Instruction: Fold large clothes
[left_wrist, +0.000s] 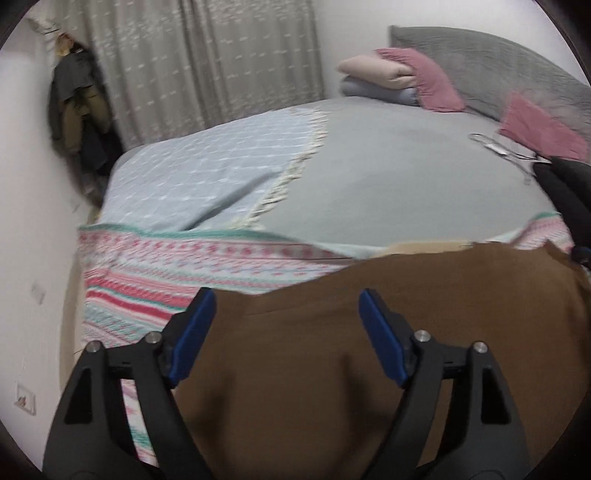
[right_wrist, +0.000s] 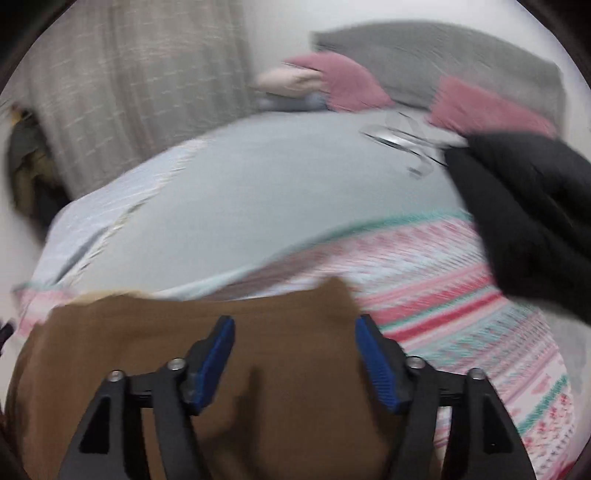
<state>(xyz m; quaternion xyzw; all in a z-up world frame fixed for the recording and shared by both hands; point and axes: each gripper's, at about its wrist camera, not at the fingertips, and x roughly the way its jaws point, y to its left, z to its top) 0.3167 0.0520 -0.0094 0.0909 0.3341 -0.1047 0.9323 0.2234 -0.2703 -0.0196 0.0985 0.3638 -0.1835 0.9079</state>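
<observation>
A large brown garment (left_wrist: 388, 332) lies on the near end of the bed, over a pink and teal patterned blanket (left_wrist: 155, 280). My left gripper (left_wrist: 288, 314) is open, its blue pads (left_wrist: 192, 336) spread wide above the garment's left part. The garment also fills the lower left of the right wrist view (right_wrist: 184, 332). My right gripper (right_wrist: 295, 343) is open above the garment's right edge, near a raised corner of the cloth. Neither gripper holds anything.
The bed has a grey cover (left_wrist: 388, 177) and a light blue fringed throw (left_wrist: 207, 173). A black garment (right_wrist: 528, 210) lies at the right. Clothes hangers (right_wrist: 402, 140) lie beyond it. Folded clothes (left_wrist: 376, 81) and pink pillows (left_wrist: 436, 81) sit by the grey headboard (left_wrist: 491, 66). Curtain and wall at left.
</observation>
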